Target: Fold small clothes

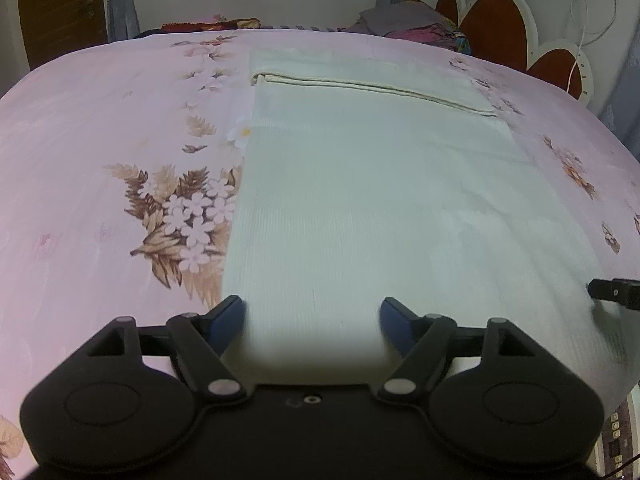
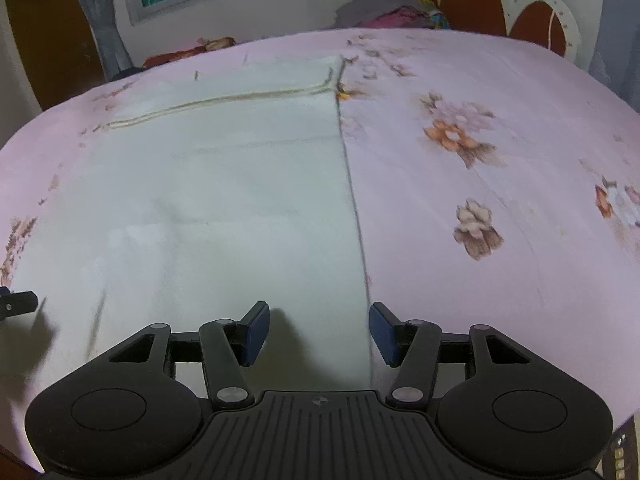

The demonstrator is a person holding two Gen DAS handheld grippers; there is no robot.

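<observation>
Left wrist: left gripper (image 1: 312, 320) jaws wide apart, empty, over pale cloth (image 1: 360, 200). Right wrist: right gripper (image 2: 318, 330) jaws parted, empty, straddling cloth's right edge.

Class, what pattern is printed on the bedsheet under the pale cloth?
Pink bedsheet with brown-and-white flower sprays, clearest in the left wrist view beside the cloth.

No legible text, labels, brands or numbers showed in either view. The small markings on the dark panel (image 1: 618, 444) at the lower right edge were too blurred to read.
</observation>
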